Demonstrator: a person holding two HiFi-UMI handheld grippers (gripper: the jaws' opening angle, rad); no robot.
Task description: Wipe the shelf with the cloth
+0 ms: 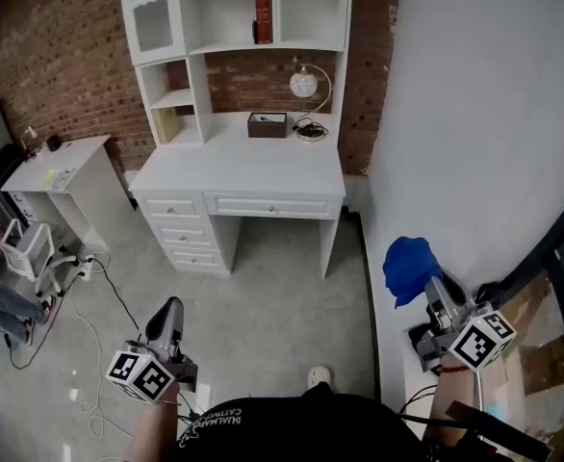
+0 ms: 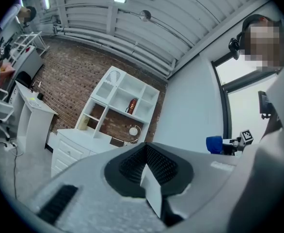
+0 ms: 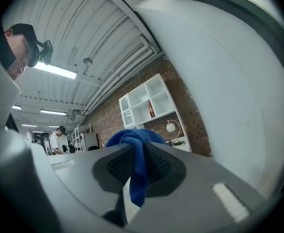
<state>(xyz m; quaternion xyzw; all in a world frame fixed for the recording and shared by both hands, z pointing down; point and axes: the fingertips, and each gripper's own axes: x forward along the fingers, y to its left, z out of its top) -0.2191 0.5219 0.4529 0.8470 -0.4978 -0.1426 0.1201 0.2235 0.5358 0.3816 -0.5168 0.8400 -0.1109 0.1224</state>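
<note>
A white shelf unit [image 1: 234, 17] stands on a white desk [image 1: 239, 166] against the brick wall, far ahead of me. It holds a red book [image 1: 263, 14]. My right gripper [image 1: 434, 295] is shut on a blue cloth [image 1: 410, 268], held low near the white wall on the right. From the right gripper view the blue cloth [image 3: 134, 154] is pinched between the jaws and bunches above them. At lower left my left gripper [image 1: 169, 316] hangs over the floor, shut with nothing in it. The shelf [image 2: 120, 101] shows small in the left gripper view.
On the desk sit a dark box [image 1: 267, 124] and a round lamp [image 1: 304, 83]. A smaller white table [image 1: 65, 176] stands at the left, with cables [image 1: 99, 296] running across the floor. The white wall [image 1: 474, 114] lies close on my right. Another person [image 3: 57, 140] stands far off.
</note>
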